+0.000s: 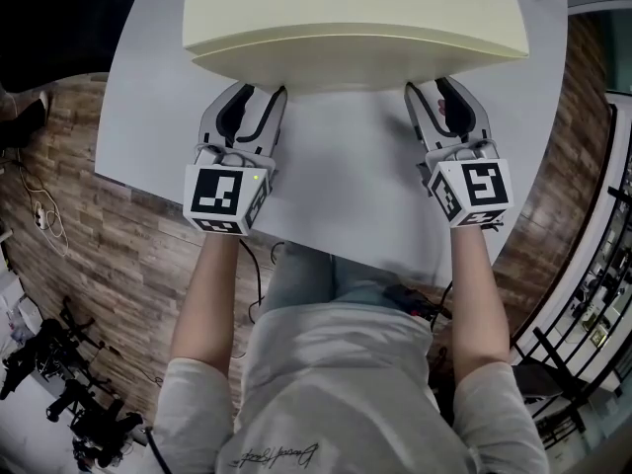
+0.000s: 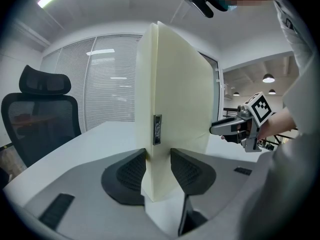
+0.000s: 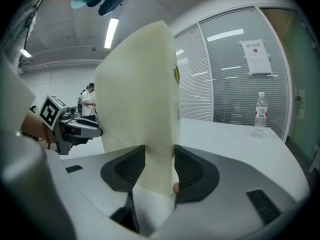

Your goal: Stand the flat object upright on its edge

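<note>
A thick cream slab spans the far part of the white table, its near lower edge just above both grippers' fingertips. In the left gripper view the slab rises tall and upright between the jaws, with a small label on its near edge. My left gripper is shut on it, a pad pressing each side. The right gripper view shows the slab just as tall, and my right gripper is shut on it too. Each gripper sees the other at the slab's far end.
The table's near edge lies just behind my hands, with wood floor and cables below. A black office chair stands at the table's left side. A water bottle stands on the table at the far right. A person is in the background.
</note>
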Tool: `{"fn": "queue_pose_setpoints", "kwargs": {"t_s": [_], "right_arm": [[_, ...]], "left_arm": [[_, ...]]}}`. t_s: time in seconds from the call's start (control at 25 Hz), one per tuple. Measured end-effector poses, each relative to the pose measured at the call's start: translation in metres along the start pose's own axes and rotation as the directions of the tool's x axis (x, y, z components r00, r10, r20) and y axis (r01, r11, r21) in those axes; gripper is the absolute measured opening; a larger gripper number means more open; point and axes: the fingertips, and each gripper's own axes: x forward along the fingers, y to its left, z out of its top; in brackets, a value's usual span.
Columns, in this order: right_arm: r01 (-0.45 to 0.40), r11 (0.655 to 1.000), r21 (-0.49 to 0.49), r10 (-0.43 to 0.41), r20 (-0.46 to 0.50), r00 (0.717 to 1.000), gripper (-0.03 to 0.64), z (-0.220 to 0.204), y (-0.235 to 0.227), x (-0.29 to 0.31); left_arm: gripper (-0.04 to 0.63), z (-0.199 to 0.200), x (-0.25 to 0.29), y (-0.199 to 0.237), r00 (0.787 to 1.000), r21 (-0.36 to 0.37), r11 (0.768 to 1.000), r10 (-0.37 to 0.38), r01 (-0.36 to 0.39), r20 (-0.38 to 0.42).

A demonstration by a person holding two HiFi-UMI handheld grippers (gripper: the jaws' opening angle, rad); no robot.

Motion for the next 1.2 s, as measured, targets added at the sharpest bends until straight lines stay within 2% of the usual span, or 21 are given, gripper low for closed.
{"fn": "queue_pose_setpoints", "kwargs": {"t_s": [0.68, 1.0, 1.2], "right_arm": [[-0.038, 0.999, -0.025, 0.037, -0.022, 0.999, 0.204, -0.002, 0.001, 0.002], [-0.048, 0.999, -0.004, 0.047, -0.031, 0.998, 0.215, -0.006, -0.001, 0.0], [-0.047, 0.999, -0.005, 0.046, -0.035, 0.998, 0.218, -0.005, -0.001, -0.001]], "left_arm": [[0.173, -0.003, -0.002, 0.001, 1.0, 0.035, 0.999, -0.012, 0.013, -0.013], [0.19, -0.009, -0.003, 0.005, 1.0, -0.006, 1.0, -0.011, 0.011, -0.022], [0.19, -0.006, -0.004, 0.002, 1.0, 0.0, 1.0, -0.015, 0.015, -0.02]]}}
